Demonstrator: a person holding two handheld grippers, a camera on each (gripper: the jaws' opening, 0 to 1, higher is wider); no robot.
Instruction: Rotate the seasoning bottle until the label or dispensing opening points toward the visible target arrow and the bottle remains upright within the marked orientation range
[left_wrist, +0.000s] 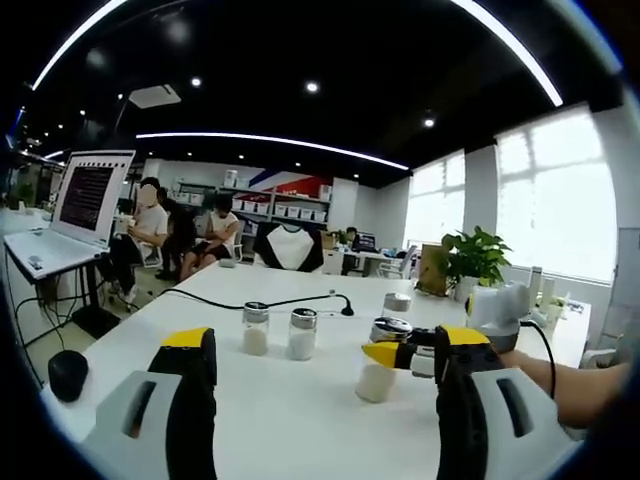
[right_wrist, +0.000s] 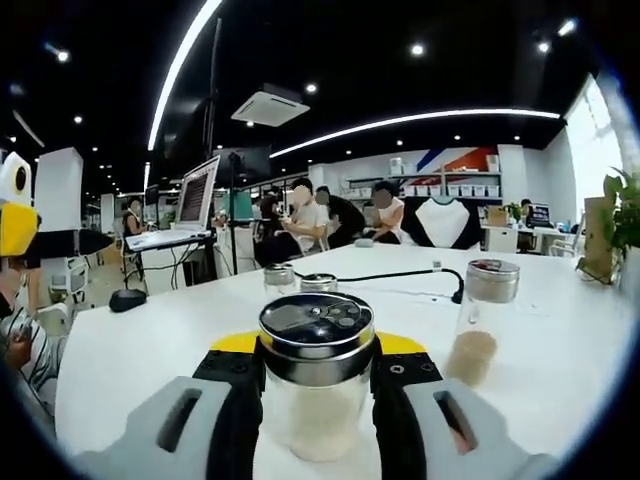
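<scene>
In the right gripper view, a glass seasoning bottle (right_wrist: 316, 400) with a chrome flip lid and pale powder inside stands upright on the white table (right_wrist: 150, 350). My right gripper (right_wrist: 318, 345) is shut on it just below the lid. In the left gripper view the same bottle (left_wrist: 375, 382) stands right of centre, with the right gripper (left_wrist: 392, 352) reaching in from the right around its neck. My left gripper (left_wrist: 325, 345) hovers low over the table, open with nothing between its jaws. At the left edge of the right gripper view, the left gripper (right_wrist: 15, 215) shows partly.
Two small shakers (left_wrist: 256, 328) (left_wrist: 302, 333) stand ahead of the left gripper, and another bottle (left_wrist: 397, 303) stands further back. A second jar (right_wrist: 482, 325) stands right of the held bottle. A black cable (left_wrist: 270, 302) crosses the table. A mouse (left_wrist: 67, 373) lies left, near a laptop (left_wrist: 85, 205). People sit behind.
</scene>
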